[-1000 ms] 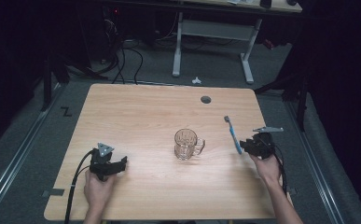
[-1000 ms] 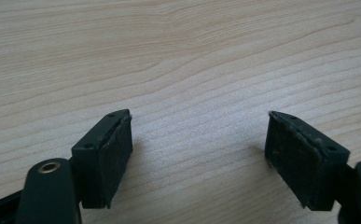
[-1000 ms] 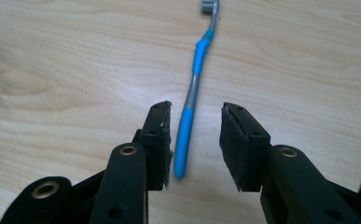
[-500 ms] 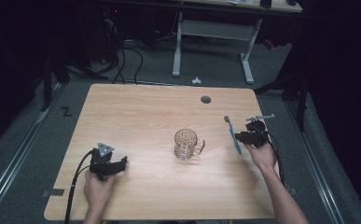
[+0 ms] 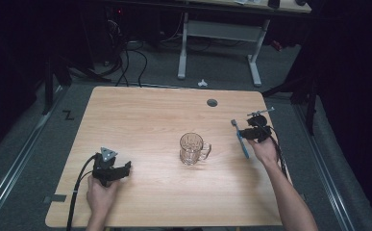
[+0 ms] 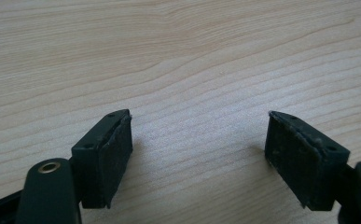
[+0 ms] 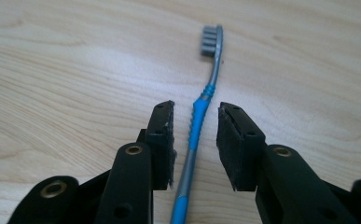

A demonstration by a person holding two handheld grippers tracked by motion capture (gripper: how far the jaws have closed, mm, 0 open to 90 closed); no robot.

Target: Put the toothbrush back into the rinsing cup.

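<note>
A blue and grey toothbrush (image 5: pixel 241 139) lies flat on the wooden table (image 5: pixel 150 115) near its right edge, bristle end pointing away from the person. My right gripper (image 5: pixel 249 134) straddles its handle. In the right gripper view the toothbrush (image 7: pixel 197 122) runs between the two pads with a small gap on each side, so the right gripper (image 7: pixel 194 110) is open; its jaws have just been closing. My left gripper (image 5: pixel 126 168) rests at the front left of the table, and the left gripper (image 6: pixel 199 122) stands wide open over bare wood.
A clear glass mug (image 5: pixel 192 148) stands upright in the middle of the table, handle to the right, left of the toothbrush. A round cable hole (image 5: pixel 212 102) sits near the table's far edge. Cables and desk legs lie on the floor beyond.
The right hand has moved away from the person and slightly left, bringing its gripper onto the toothbrush handle. The toothbrush, the mug and the left gripper have stayed put.
</note>
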